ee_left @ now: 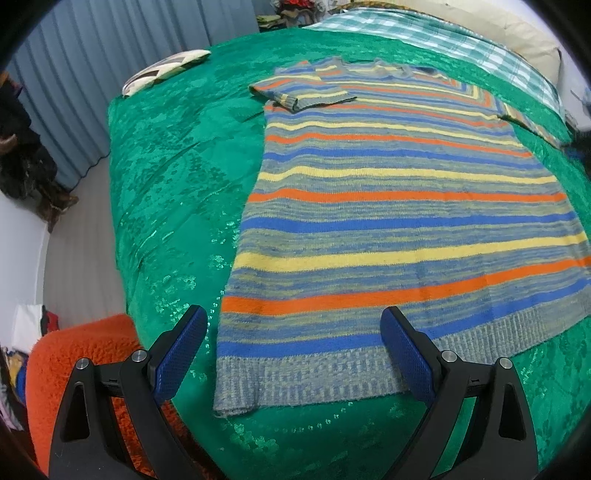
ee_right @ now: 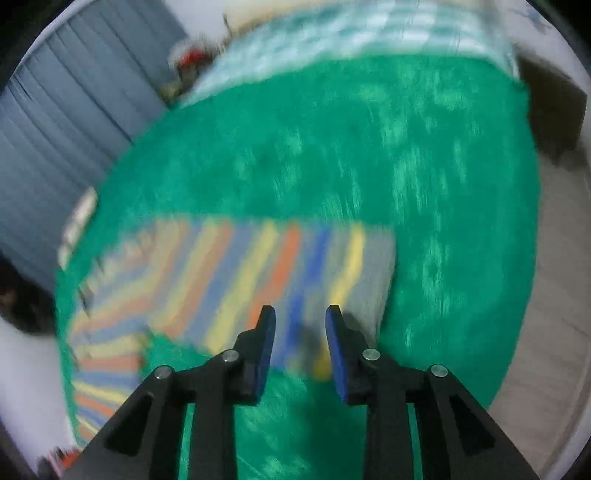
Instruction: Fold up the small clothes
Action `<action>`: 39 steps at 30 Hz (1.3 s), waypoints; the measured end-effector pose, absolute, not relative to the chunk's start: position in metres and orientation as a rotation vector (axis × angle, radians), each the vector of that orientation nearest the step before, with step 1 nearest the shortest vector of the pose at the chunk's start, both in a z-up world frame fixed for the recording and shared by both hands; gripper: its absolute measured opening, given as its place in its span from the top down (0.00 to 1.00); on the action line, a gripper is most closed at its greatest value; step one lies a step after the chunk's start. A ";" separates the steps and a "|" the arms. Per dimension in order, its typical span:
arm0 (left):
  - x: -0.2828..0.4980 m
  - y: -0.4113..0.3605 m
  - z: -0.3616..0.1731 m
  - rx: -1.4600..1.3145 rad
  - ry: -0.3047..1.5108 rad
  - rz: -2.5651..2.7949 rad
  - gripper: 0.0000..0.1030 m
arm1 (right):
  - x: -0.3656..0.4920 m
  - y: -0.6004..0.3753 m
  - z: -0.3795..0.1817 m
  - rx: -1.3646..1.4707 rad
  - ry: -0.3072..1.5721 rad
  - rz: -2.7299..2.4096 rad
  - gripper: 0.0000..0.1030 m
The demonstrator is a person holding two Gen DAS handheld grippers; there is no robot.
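Observation:
A knitted striped sweater (ee_left: 388, 206) in blue, yellow, orange and grey lies flat on a green bedspread (ee_left: 173, 177), hem nearest me, its left sleeve (ee_left: 295, 94) folded across the chest. My left gripper (ee_left: 294, 312) hovers open over the hem's left corner, its blue pads (ee_left: 181, 354) wide apart and empty. In the blurred right wrist view, the sweater's striped right sleeve (ee_right: 258, 266) stretches to the left. My right gripper (ee_right: 300, 310) is just above its grey cuff end. The jaws stand narrowly apart, and I see no cloth pinched between the pads (ee_right: 334, 332).
An orange fluffy blanket (ee_left: 74, 354) lies at the bed's near left corner. A green checked sheet (ee_left: 424, 33) and a pillow (ee_left: 517, 33) sit at the head. A white patterned item (ee_left: 166, 68) rests far left. Blue curtains (ee_left: 92, 74) hang behind. Bare floor (ee_right: 554, 295) shows right of the bed.

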State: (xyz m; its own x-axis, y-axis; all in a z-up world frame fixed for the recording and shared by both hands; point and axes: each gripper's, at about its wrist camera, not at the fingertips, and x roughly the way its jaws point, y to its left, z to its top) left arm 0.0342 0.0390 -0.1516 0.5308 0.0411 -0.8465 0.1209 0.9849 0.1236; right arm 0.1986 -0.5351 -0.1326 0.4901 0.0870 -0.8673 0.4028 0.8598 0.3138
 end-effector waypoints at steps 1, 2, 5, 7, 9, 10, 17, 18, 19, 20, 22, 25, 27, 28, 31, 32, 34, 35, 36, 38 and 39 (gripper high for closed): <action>0.033 0.039 -0.151 0.177 1.009 -0.047 0.07 | 0.194 -0.537 -0.140 0.522 1.077 -0.233 0.79; 0.032 0.041 -0.149 0.178 1.007 -0.044 0.07 | 0.184 -0.539 -0.140 0.538 1.049 -0.252 0.79; 0.027 0.048 -0.140 0.161 1.006 -0.041 0.07 | 0.161 -0.530 -0.122 0.460 1.037 -0.371 0.74; 0.022 0.056 -0.125 0.119 1.005 -0.074 0.07 | 0.141 -0.509 -0.100 0.397 1.015 -0.354 0.72; 0.021 0.059 -0.112 0.110 0.993 -0.109 0.07 | 0.121 -0.478 -0.078 0.338 0.996 -0.294 0.63; 0.023 0.058 -0.104 0.115 0.982 -0.128 0.07 | 0.108 -0.458 -0.066 0.310 0.984 -0.248 0.57; 0.063 0.054 -0.038 0.158 0.882 -0.274 0.07 | 0.059 -0.285 -0.049 0.223 0.986 0.168 0.48; 0.070 0.055 -0.030 0.149 0.869 -0.284 0.07 | 0.055 -0.267 -0.056 0.217 0.994 0.203 0.48; 0.077 0.058 -0.021 0.135 0.855 -0.293 0.06 | 0.052 -0.246 -0.065 0.204 1.008 0.238 0.48; 0.087 0.060 -0.012 0.117 0.836 -0.306 0.06 | 0.048 -0.227 -0.076 0.188 1.022 0.259 0.48; 0.115 0.057 0.006 0.117 0.809 -0.350 0.05 | 0.040 -0.207 -0.094 0.173 1.051 0.262 0.48; 0.156 0.040 0.007 0.197 0.816 -0.427 0.03 | 0.046 -0.184 -0.114 0.058 1.072 0.212 0.48; 0.187 0.020 -0.009 0.292 0.837 -0.442 0.04 | 0.048 -0.177 -0.121 -0.037 1.068 0.187 0.48; 0.207 0.007 -0.025 0.337 0.855 -0.464 0.04 | 0.045 -0.178 -0.123 -0.056 1.068 0.184 0.48; 0.239 -0.016 -0.061 0.378 0.874 -0.503 0.20 | 0.048 -0.187 -0.130 -0.014 1.090 0.198 0.48; 0.255 -0.025 -0.081 0.404 0.900 -0.523 0.26 | 0.044 -0.190 -0.133 0.001 1.103 0.196 0.48; 0.276 -0.032 -0.106 0.423 0.949 -0.518 0.40 | 0.045 -0.195 -0.143 0.012 1.125 0.185 0.47; 0.289 -0.030 -0.126 0.431 0.989 -0.503 0.41 | 0.042 -0.196 -0.143 0.016 1.125 0.185 0.47; 0.295 -0.029 -0.138 0.442 1.013 -0.497 0.42 | 0.043 -0.197 -0.143 0.018 1.121 0.188 0.47; 0.301 -0.028 -0.162 0.498 1.059 -0.498 0.40 | 0.040 -0.196 -0.143 0.010 1.121 0.190 0.47; 0.300 -0.027 -0.170 0.522 1.056 -0.514 0.36 | 0.041 -0.196 -0.143 0.005 1.121 0.190 0.47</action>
State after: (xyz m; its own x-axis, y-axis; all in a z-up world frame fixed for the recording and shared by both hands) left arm 0.2996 -0.0268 -0.1697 0.3999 -0.1442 -0.9051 0.6236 0.7665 0.1534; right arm 0.0406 -0.1956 -0.1430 0.4208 0.1539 -0.8940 -0.1491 0.9838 0.0992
